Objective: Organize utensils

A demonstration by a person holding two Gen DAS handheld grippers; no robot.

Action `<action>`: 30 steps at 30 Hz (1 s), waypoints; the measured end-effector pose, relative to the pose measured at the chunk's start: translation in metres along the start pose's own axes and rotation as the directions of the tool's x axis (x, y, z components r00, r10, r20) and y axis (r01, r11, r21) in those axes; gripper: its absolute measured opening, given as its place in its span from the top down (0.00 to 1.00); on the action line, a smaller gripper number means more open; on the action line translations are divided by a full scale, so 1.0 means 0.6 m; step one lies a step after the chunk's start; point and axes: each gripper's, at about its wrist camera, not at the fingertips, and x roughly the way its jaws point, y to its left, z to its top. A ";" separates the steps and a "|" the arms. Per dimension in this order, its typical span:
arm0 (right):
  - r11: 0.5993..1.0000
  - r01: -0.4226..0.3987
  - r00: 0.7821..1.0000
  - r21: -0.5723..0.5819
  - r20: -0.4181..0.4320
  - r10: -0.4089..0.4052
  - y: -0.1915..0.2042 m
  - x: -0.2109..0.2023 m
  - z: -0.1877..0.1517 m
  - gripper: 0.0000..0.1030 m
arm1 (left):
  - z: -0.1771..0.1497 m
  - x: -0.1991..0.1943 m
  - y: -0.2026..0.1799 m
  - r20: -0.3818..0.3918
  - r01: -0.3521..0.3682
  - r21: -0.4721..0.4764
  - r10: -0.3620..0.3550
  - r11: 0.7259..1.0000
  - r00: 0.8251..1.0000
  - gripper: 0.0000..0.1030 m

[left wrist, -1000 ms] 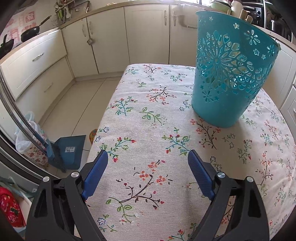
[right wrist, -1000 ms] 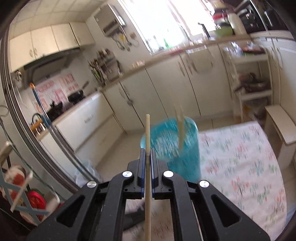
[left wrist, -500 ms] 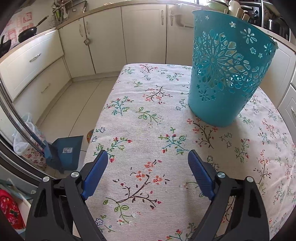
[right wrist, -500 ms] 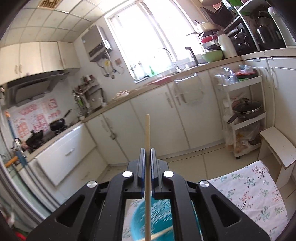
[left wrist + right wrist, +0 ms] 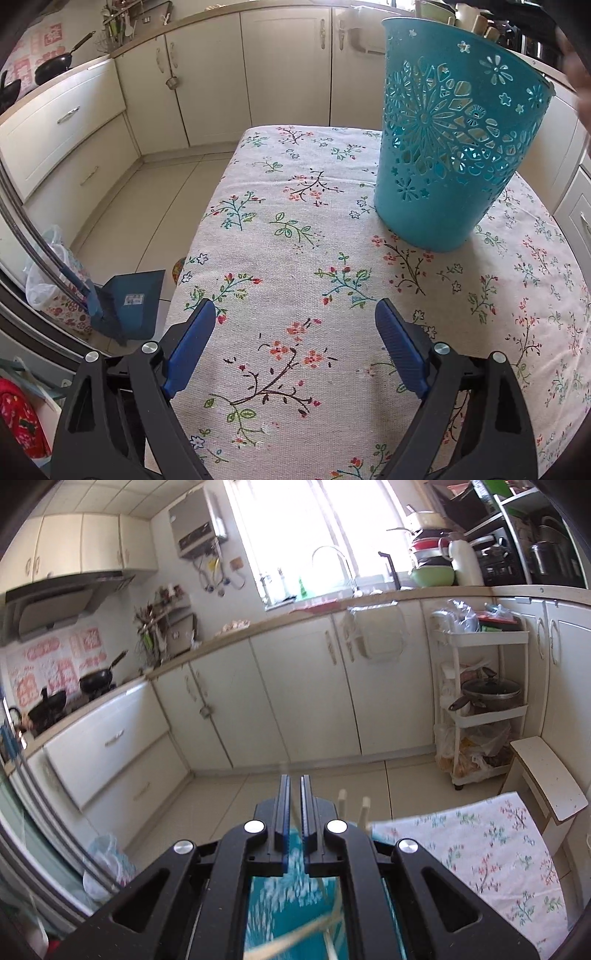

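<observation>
My left gripper [image 5: 295,349] gaped wide, empty, over flowered tablecloth [image 5: 295,258]. My right gripper [image 5: 294,788] sat clenched, nothing visibly between pads, above teal basket [image 5: 295,897]; wooden handles [image 5: 352,808] stuck out.

No text can be read; the label on the dustpan [image 5: 133,299] is too small to make out

Chopstick gone from right gripper [image 5: 294,781] fingers [image 5: 283,805]; gripper now above teal basket [image 5: 295,897], fingers nearly together.
</observation>
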 end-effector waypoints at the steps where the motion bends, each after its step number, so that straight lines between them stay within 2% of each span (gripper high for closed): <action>1: 1.000 -0.002 1.000 -0.007 -0.010 0.002 -0.002 -0.012 -0.009 0.94 | 0.000 0.000 0.000 -0.001 -0.001 -0.001 0.001 1.000 1.000 0.18; 5: 1.000 -0.011 0.999 -0.002 -0.045 0.011 -0.018 -0.061 -0.035 0.82 | 0.001 0.003 0.002 -0.008 -0.003 -0.001 0.003 1.000 1.000 0.18; 7: 1.000 -0.002 0.998 -0.002 -0.067 0.001 -0.030 -0.096 -0.053 0.80 | 0.004 0.006 0.005 -0.019 0.001 -0.001 -0.001 1.000 1.000 0.18; 10: 0.999 0.020 0.994 0.025 -0.110 -0.017 -0.052 -0.138 -0.074 0.65 | 0.006 -0.008 0.013 -0.021 -0.016 -0.010 0.016 1.000 1.000 0.18; 12: 0.998 0.050 0.990 0.032 -0.130 -0.045 -0.063 -0.168 -0.090 0.48 | 0.006 -0.032 0.020 -0.007 -0.012 -0.029 0.012 1.000 1.000 0.18; 13: 0.998 0.059 0.989 0.035 -0.137 -0.054 -0.068 -0.177 -0.095 0.45 | 0.006 -0.055 0.025 0.010 -0.003 -0.042 0.003 0.999 1.000 0.16; 16: 0.995 0.078 0.983 0.066 -0.174 -0.066 -0.083 -0.211 -0.113 0.40 | 0.005 -0.111 0.025 0.058 0.001 -0.036 0.001 0.999 0.998 0.10; 20: 0.990 0.085 0.982 0.115 -0.178 -0.064 -0.087 -0.255 -0.124 0.35 | -0.001 -0.198 0.013 0.124 -0.006 -0.003 0.007 1.000 0.992 0.08; 25: 0.992 0.066 0.989 0.109 -0.139 -0.051 -0.060 -0.312 -0.124 0.28 | -0.014 -0.288 -0.004 0.160 -0.002 0.012 0.000 1.000 0.987 0.08; 30: 0.996 0.045 0.995 0.079 -0.095 -0.037 -0.031 -0.361 -0.117 0.23 | -0.028 -0.362 -0.023 0.162 -0.024 0.063 0.013 0.998 0.987 0.08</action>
